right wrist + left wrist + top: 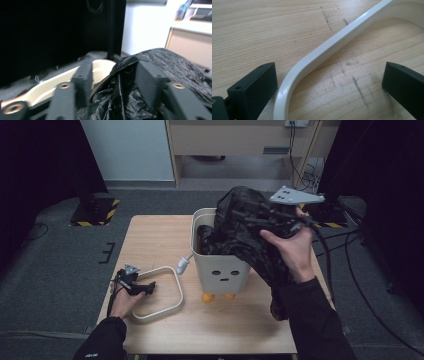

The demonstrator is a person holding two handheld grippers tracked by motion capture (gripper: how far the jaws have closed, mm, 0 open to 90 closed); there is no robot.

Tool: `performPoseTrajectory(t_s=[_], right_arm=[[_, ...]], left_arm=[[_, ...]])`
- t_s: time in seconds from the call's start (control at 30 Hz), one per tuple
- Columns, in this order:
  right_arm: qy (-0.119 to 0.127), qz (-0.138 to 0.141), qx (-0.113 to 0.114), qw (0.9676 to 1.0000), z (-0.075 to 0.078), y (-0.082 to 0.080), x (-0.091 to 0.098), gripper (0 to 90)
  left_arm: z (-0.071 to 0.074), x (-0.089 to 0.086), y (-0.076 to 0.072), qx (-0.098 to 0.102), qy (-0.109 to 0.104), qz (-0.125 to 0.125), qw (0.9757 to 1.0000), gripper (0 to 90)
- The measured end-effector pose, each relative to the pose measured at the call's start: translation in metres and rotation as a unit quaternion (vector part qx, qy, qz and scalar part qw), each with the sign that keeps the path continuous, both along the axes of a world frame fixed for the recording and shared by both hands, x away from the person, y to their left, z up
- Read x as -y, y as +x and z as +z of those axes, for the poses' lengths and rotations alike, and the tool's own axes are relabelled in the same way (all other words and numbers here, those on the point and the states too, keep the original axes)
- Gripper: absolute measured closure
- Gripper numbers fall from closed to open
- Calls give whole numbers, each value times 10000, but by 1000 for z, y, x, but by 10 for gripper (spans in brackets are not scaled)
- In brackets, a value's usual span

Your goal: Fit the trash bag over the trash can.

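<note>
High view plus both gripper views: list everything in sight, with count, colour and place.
Small plastic bin with a face and orange feet: one, cream, table centre.
Crumpled plastic bag: one, black, half inside the bin, draped over its right side.
Rounded plastic ring frame: one, cream, flat on the table left of the bin.
Wooden table: one, light wood.
Hazard-striped floor plates: two, black and yellow, beyond the table.
Left gripper: black, fingers open astride the frame.
Right gripper: black, fingers parted around a bag fold.
</note>
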State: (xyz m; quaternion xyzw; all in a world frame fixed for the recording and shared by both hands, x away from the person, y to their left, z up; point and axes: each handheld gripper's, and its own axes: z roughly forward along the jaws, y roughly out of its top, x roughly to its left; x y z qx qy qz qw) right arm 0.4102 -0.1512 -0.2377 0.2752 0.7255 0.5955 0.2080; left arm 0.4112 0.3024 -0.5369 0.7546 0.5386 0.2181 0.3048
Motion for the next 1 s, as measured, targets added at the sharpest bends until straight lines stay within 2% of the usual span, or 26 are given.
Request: performPoseTrajectory(t_s=[0.03, 0.17, 0.27, 0.33, 0.4, 0.53, 0.63, 0.73, 0.8, 0.9, 0.97, 1.0], right_arm=[[117, -58, 72, 9999, 3, -3, 10, 388], [501, -232, 209, 9983, 6, -10, 45, 348], [589, -310, 212, 9976, -1, -14, 63, 328], [617, -290, 171, 9975, -10, -17, 69, 287], [595, -153, 62, 9981, -24, -20, 71, 229], [620, 36, -104, 9980, -47, -23, 68, 235], [600, 196, -282, 9976, -61, -22, 59, 305], [530, 370, -408, 9971, -68, -20, 48, 449], [461, 273, -371, 9979, -67, -20, 43, 529], [419, 109, -306, 9986, -60, -22, 44, 763], [345, 56, -214, 9992, -56, -23, 45, 868], [391, 84, -173, 9991, -53, -24, 45, 884]], left_arm=[[0, 0, 0, -1, 1, 0, 10000, 0], [0, 0, 0, 0, -1, 1, 10000, 0], [0, 0, 0, 0, 0, 2, 10000, 0], [0, 0, 0, 0, -1, 3, 10000, 0], [0, 0, 0, 0, 0, 2, 10000, 0], [0, 0, 0, 0, 0, 3, 10000, 0], [0, 0, 0, 2, -1, 6, 10000, 0], [0, 0, 0, 2, 1, 9, 10000, 0], [0, 0, 0, 1, 0, 9, 10000, 0], [0, 0, 0, 0, 2, 9, 10000, 0], [0, 0, 0, 0, 1, 10, 10000, 0], [0, 0, 0, 0, 2, 9, 10000, 0]])
